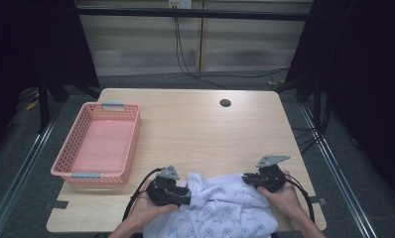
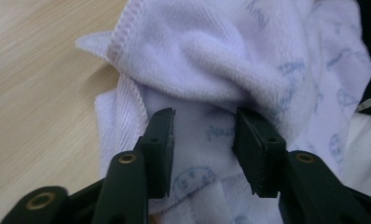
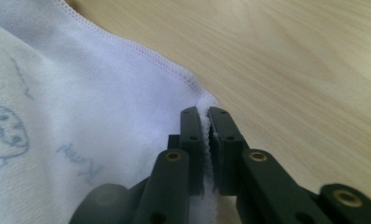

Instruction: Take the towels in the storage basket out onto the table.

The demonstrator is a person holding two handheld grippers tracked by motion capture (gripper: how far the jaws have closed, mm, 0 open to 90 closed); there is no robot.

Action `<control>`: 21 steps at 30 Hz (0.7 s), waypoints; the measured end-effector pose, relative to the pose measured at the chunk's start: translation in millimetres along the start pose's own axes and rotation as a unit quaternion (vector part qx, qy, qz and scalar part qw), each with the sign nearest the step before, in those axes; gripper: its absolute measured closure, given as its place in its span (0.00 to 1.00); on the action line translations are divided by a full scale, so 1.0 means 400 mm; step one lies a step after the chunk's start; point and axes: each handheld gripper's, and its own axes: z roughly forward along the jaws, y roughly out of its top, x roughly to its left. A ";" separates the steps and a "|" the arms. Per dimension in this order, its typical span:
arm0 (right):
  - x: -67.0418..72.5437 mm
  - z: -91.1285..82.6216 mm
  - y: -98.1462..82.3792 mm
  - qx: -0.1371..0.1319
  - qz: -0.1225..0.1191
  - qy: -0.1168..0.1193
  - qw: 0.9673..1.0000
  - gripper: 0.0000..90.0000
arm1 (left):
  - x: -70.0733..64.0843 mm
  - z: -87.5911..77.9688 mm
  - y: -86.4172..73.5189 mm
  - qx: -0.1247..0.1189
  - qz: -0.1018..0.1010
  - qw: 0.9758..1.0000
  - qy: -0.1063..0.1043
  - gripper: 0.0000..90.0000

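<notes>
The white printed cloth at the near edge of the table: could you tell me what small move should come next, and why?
Probably close the left claw. Its jaws stand open astride a fold of the white printed cloth without pinching it, while the right claw is already shut on the cloth's stitched edge. Both need a grip before the cloth can be lifted or spread on the wooden table.
</notes>
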 end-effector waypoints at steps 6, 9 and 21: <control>-0.029 -0.110 -0.005 -0.076 0.041 -0.030 0.996 0.98 | 0.002 -0.013 -0.017 -0.007 -0.011 1.000 -0.002 0.64; -0.057 -0.168 -0.034 -0.101 0.069 -0.054 0.991 0.98 | 0.007 -0.011 -0.016 -0.006 -0.023 1.000 -0.006 0.63; -0.080 -0.182 -0.064 -0.101 0.088 -0.065 0.989 0.98 | 0.086 -0.044 0.046 -0.080 -0.050 0.995 0.027 0.73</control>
